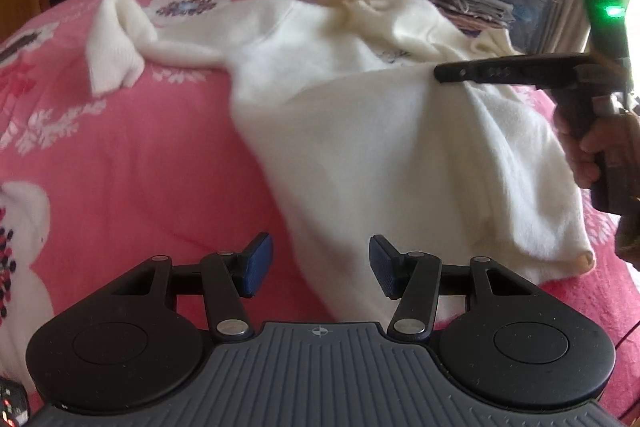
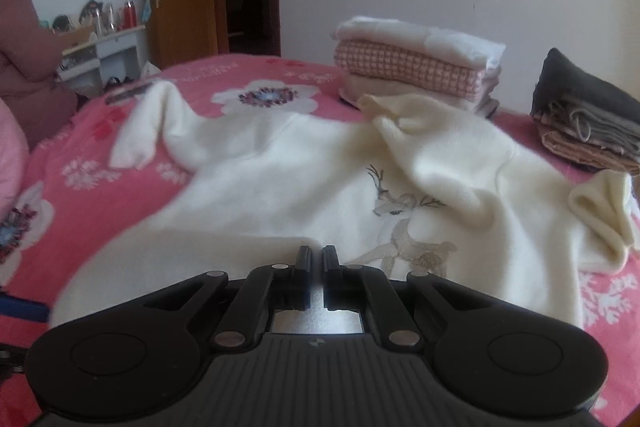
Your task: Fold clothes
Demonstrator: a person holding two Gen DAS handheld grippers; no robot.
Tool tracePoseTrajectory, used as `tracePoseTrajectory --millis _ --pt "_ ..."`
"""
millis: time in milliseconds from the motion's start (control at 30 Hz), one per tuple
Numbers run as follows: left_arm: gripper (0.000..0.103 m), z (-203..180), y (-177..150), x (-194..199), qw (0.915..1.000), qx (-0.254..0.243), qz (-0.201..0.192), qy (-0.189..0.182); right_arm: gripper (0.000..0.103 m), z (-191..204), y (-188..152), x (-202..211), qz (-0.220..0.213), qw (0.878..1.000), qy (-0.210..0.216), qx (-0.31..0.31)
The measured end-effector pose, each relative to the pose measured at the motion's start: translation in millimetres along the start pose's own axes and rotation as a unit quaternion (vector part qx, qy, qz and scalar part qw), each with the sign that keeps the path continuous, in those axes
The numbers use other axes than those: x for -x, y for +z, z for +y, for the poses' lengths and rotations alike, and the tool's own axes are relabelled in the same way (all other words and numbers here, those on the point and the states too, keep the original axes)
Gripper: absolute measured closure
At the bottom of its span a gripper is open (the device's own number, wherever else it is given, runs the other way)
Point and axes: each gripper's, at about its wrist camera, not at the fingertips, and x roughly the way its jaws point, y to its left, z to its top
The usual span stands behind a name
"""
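We see the cream-white knitted sweater with an embroidered deer spread across the pink floral bed, its long axis running from the near hem away to the collar. Our right tongs are clamped together on a lifted fold of its side; our left tongs stand apart and empty, just beside the hem.

The left gripper hangs tilted downward with its blue-padded jaws standing apart and nothing pinched between them. The right gripper has its jaws drawn nearly together, pinching white cloth, and a hand wraps its handle from below.
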Motion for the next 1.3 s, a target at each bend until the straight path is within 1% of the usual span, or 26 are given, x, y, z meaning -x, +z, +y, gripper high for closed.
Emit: tracePoseTrajectory --millis 67,133,167,200,233,300,333,367,400,467,567,667,733,767,833,867,933,1000,1100,1167,1200,1233,1267,1300 --pt "0.050 3.9 -2.6 -1.2 0.9999 0.006 0.009 0.000 0.098 -1.2 -7.7 -19.7 0.023 1.000 -0.003 0.009" --pt "0.050 7.9 -4.1 -0.4 0.9997 0.018 0.017 -0.007 0.098 -3.6 -20.9 -40.7 0.061 0.998 0.001 0.009" --pt "0.050 10.0 -4.6 0.4 0.9994 0.025 0.020 -0.012 0.097 -4.4 -28.1 -46.4 0.068 0.998 0.002 0.011" --pt "0.050 11.9 -5.3 2.2 0.9991 0.032 0.022 -0.018 0.096 -4.8 -32.8 -45.7 0.063 0.998 0.001 0.012" --pt "0.050 13.9 -6.0 3.9 0.9986 0.040 0.023 -0.024 0.095 -5.8 -34.3 -41.6 0.057 0.998 0.001 0.010" --pt "0.050 18.1 -7.6 7.2 0.9973 0.056 0.026 -0.039 0.086 -12.3 -33.1 -27.7 0.050 0.999 0.008 -0.013" --pt "0.050 20.3 -8.7 8.7 0.9965 0.064 0.028 -0.047 0.083 -17.3 -31.8 -17.8 0.045 0.998 0.012 -0.032" --pt "0.049 21.8 -10.4 9.6 0.9956 0.070 0.031 -0.054 0.076 -23.3 -31.6 -4.8 0.035 0.998 0.015 -0.054" --pt "0.049 22.7 -11.5 8.1 0.9949 0.073 0.036 -0.060 0.067 -30.0 -32.2 9.5 0.025 0.997 0.017 -0.077" --pt "0.049 23.6 -15.9 3.3 0.9926 0.083 0.057 -0.068 0.061 -46.8 -38.1 43.4 0.009 0.991 0.017 -0.129" --pt "0.049 22.4 -21.0 -4.6 0.9876 0.105 0.083 -0.082 0.058 -75.9 -59.6 88.5 0.007 0.979 0.016 -0.205" --pt "0.049 21.3 -22.4 -12.5 0.9833 0.130 0.090 -0.090 0.057 -100.8 -94.2 123.4 0.022 0.959 0.002 -0.283" --pt "0.051 20.7 -22.7 -18.2 0.9805 0.147 0.093 -0.091 0.057 -114.0 -122.1 138.6 0.040 0.940 -0.008 -0.338" --pt "0.052 20.7 -22.4 -21.3 0.9795 0.155 0.094 -0.088 0.057 -119.2 -135.6 142.7 0.048 0.929 -0.007 -0.367" --pt "0.060 20.0 -21.4 -25.6 0.9782 0.168 0.092 -0.080 0.057 -127.4 -162.3 147.5 0.066 0.902 0.003 -0.427" --pt "0.061 18.9 -20.6 -26.2 0.9785 0.169 0.090 -0.077 0.057 -129.6 -173.6 148.2 0.074 0.889 0.009 -0.451" --pt "0.065 15.7 -20.1 -27.1 0.9799 0.165 0.088 -0.070 0.057 -127.7 -186.9 146.5 0.083 0.875 0.020 -0.477" --pt "0.065 12.6 -19.2 -28.4 0.9811 0.162 0.086 -0.062 0.057 -125.3 -198.8 144.1 0.091 0.861 0.030 -0.499" --pt "0.065 6.9 -17.3 -31.2 0.9834 0.154 0.080 -0.052 0.057 -120.8 -200.1 135.8 0.088 0.855 0.045 -0.509" --pt "0.069 1.2 -16.6 -32.5 0.9865 0.141 0.074 -0.040 0.056 -119.7 -198.3 127.1 0.088 0.852 0.064 -0.512" --pt "0.077 -2.1 -16.3 -33.0 0.9880 0.134 0.071 -0.033 0.057 -119.4 -197.2 121.9 0.093 0.851 0.075 -0.512" --pt "0.087 -4.7 -16.0 -32.2 0.9890 0.128 0.068 -0.027 0.057 -117.7 -195.0 119.7 0.097 0.854 0.070 -0.507" --pt "0.092 -7.3 -15.8 -31.4 0.9900 0.123 0.065 -0.022 0.059 -116.0 -192.7 117.5 0.100 0.857 0.065 -0.502" --pt "0.096 -9.5 -15.4 -30.2 0.9908 0.119 0.063 -0.016 0.070 -114.3 -190.4 115.2 0.103 0.859 0.060 -0.497"
